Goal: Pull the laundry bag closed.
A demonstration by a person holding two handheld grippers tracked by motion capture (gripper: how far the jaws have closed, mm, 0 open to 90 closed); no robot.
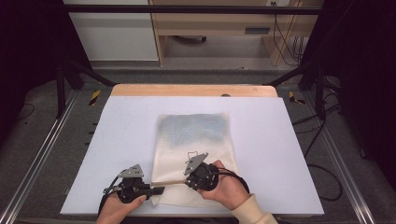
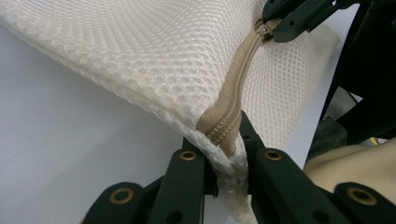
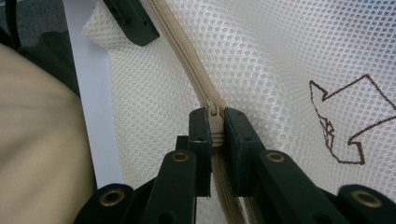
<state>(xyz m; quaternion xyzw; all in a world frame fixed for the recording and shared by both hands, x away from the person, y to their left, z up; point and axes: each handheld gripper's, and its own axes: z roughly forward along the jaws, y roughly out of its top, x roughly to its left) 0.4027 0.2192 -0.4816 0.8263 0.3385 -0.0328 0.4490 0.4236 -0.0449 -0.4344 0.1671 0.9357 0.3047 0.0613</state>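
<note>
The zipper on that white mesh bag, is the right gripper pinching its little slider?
Yes, the right gripper has its two black jaws closed on the slider of the tan zipper on the mesh bag.

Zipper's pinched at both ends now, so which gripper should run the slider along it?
Right. The right gripper has its jaws shut on the zipper slider, while the left gripper only clamps the mesh bag at the zipper's end, anchoring it taut.

Cream open-weave mesh cloth laundry bag [image 1: 196, 140], matt and rough, with a tan woven-tape zipper [image 2: 231, 109] and a brown printed arrow outline [image 3: 348, 123]. Matt black plastic gripper fingers [image 3: 201, 135] with brass-coloured rivets. Smooth matt white tabletop [image 1: 126, 135], pale wood strip [image 1: 187, 90] along its far edge.
</note>
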